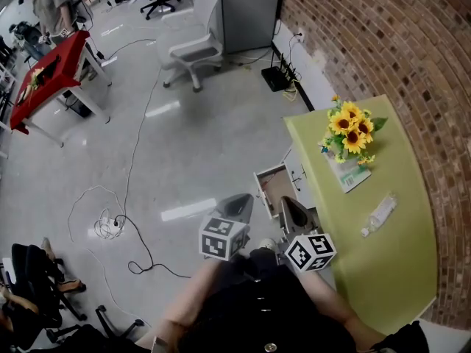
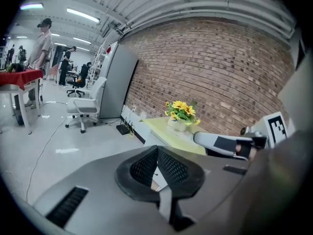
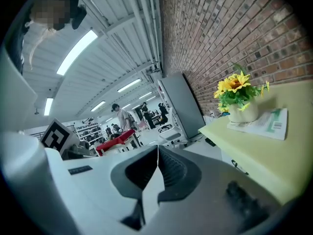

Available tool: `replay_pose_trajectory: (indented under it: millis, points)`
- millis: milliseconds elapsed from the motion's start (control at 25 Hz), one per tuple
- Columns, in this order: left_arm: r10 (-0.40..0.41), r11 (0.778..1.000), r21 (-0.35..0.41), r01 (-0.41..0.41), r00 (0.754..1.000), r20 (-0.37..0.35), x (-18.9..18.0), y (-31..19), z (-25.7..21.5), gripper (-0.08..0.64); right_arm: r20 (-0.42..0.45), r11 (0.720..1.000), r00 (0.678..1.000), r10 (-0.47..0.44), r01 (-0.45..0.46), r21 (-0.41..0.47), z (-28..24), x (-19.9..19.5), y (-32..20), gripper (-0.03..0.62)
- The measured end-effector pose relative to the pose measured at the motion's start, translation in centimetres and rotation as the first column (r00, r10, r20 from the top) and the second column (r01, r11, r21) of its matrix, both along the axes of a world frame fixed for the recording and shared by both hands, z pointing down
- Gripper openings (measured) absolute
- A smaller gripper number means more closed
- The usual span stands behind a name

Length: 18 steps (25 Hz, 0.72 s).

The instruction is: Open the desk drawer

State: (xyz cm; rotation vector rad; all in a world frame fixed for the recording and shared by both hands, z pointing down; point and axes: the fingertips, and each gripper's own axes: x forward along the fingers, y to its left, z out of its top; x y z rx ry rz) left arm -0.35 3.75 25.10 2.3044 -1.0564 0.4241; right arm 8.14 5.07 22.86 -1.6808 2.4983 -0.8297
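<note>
Brick wall (image 1: pixel 368 35), glossy grey floor (image 1: pixel 184 145), white chair (image 1: pixel 195 39), red table (image 1: pixel 48 72)

Green desk (image 1: pixel 383 271): sunflower pot (image 1: pixel 352 134), booklet (image 1: pixel 353 177), plastic bottle (image 1: pixel 379 215).

The right hand-held gripper (image 1: pixel 288 203) hides part of the open drawer (image 1: pixel 272 186).

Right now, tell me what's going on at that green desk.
A person holds a gripper in each hand beside the green desk. The left gripper and right gripper are both shut and empty, near the desk drawer, which stands pulled out. Sunflowers, a booklet and a plastic bottle sit on the desk.
</note>
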Motion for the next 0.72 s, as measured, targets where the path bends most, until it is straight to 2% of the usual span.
replay_pose_trajectory:
  millis: [240, 440, 720]
  points:
    - [-0.038, 0.999, -0.023, 0.037, 0.999, -0.034, -0.2, -1.9, 1.1, 0.01, 0.035, 1.0, 0.999, 0.022, -0.021, -0.023, 1.0, 0.3, -1.7, 0.014]
    - [-0.035, 0.999, -0.003, 0.035, 0.999, 0.006, -0.3, -3.2, 2.4, 0.01, 0.08, 0.998, 0.995, 0.059, -0.057, -0.033, 1.5, 0.1, -3.8, 0.014]
    - [-0.039, 0.999, -0.001, 0.039, 0.999, 0.013, 0.2, -5.6, 4.2, 0.009, 0.127, 0.995, 0.988, 0.091, -0.087, -0.04, 3.4, -0.4, -6.8, 0.014]
